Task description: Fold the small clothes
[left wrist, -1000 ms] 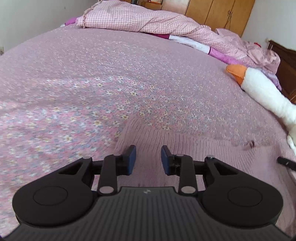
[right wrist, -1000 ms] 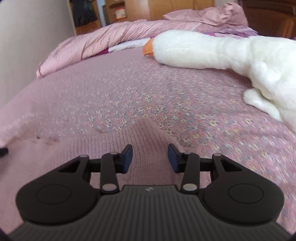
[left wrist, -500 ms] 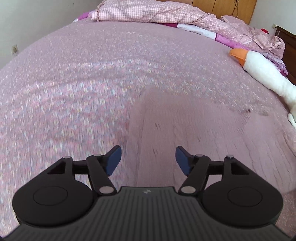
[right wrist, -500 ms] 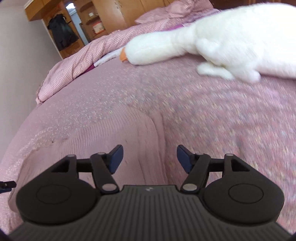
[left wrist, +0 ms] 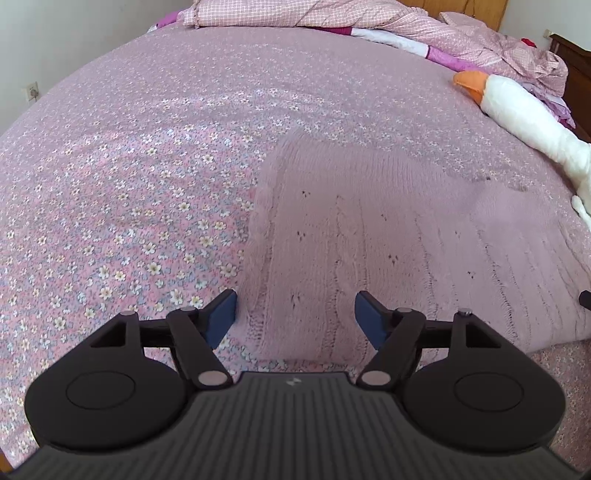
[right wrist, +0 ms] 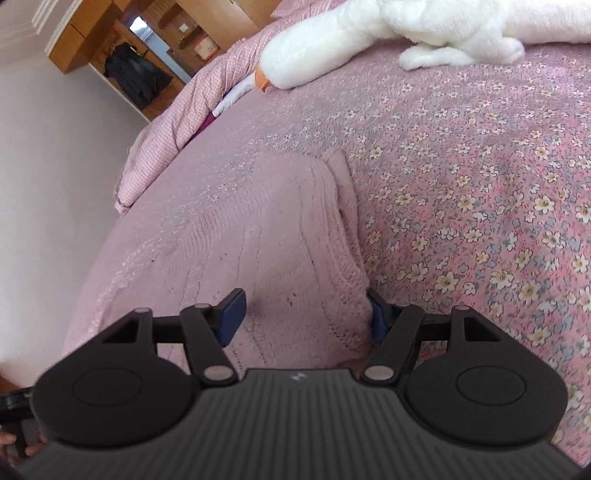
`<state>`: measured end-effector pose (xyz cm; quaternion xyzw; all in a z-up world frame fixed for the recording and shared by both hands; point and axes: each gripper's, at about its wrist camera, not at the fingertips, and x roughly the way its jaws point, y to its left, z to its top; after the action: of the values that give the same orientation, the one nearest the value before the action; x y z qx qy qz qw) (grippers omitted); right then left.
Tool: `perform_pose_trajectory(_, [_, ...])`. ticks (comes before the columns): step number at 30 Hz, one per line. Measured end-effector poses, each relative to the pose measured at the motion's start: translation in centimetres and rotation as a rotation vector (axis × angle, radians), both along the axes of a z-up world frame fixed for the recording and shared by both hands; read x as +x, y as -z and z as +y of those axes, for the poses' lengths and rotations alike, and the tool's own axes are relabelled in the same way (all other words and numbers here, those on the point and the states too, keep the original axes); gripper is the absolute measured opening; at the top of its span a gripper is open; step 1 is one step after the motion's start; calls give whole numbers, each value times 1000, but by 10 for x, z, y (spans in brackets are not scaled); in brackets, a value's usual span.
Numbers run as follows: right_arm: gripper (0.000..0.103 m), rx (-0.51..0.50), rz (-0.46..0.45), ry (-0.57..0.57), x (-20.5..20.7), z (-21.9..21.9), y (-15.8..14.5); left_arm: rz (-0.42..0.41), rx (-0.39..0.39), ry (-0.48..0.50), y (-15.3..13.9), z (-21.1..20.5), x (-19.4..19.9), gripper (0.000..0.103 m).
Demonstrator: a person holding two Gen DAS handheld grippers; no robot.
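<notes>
Left claw (left wrist: 295, 314): we see it spread wide and grasping nothing, its blue pads (left wrist: 221, 319) poised over the near left corner of the sweater.
Right claw (right wrist: 306, 314): likewise parted and empty; the left pad hangs over the knit, while the right pad sits half hidden behind the sweater's near right edge.
Sweater (left wrist: 388, 236): a pale pink cable-knit piece, which we find lying flat on the bed with its near hem by the bed's edge; in the right wrist view (right wrist: 266, 229) a fold of knit stands up along its right side.
Bed (left wrist: 147, 166): covered by a pink sheet with small flowers, bare to the left of the sweater.
Plush goose (left wrist: 524, 114): white with an orange beak, lying apart from the sweater toward the far right.
Checked quilt (left wrist: 314, 14): bunched along the far end of the bed.
Wardrobe (right wrist: 122, 48): wooden, open, beyond the bed in the right wrist view.
</notes>
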<state>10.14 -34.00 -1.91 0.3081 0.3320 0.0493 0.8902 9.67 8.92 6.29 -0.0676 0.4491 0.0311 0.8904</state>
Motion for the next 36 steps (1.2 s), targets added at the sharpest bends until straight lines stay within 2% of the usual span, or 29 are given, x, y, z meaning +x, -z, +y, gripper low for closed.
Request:
perform_pose_trajectory(7, [67,45,-29,31,-7,-2,5,21,6,-15,3,1,1,76])
perform_pose_trajectory(8, [64,53,-25,35,-8,-2,4,21,8,-14,3,1,1,76])
perform_pose_trajectory(9, [56,63,-17,42,-9,-3,4,21,9,-13,4,1,1,76])
perform_pose_trajectory(14, [47,139,-13,76,-16,-8,10,37,-4,-18,8,2,3,76])
perform_pose_trajectory(22, [45,158,-21,127,-17,-6,16,37,-20,-13,13,3,2,76])
perform_pose_trajectory(27, [46,244,-36,171,-15,-10,22,44,-26,-20,14,3,3,76])
perform_pose_trajectory(31, [47,229,-40,169,-13,-8,21,42,-14,-17,13,1,1,76])
perform_pose_trajectory(32, [37,220,-37,175,-14,-8,19,43,-12,-16,12,1,1,76])
perform_pose_trajectory(33, [32,214,-27,191,-15,-7,19,44,-10,-16,12,0,0,76])
perform_pose_trajectory(36, [31,224,-44,213,-22,-5,19,45,-8,-15,10,1,-1,76])
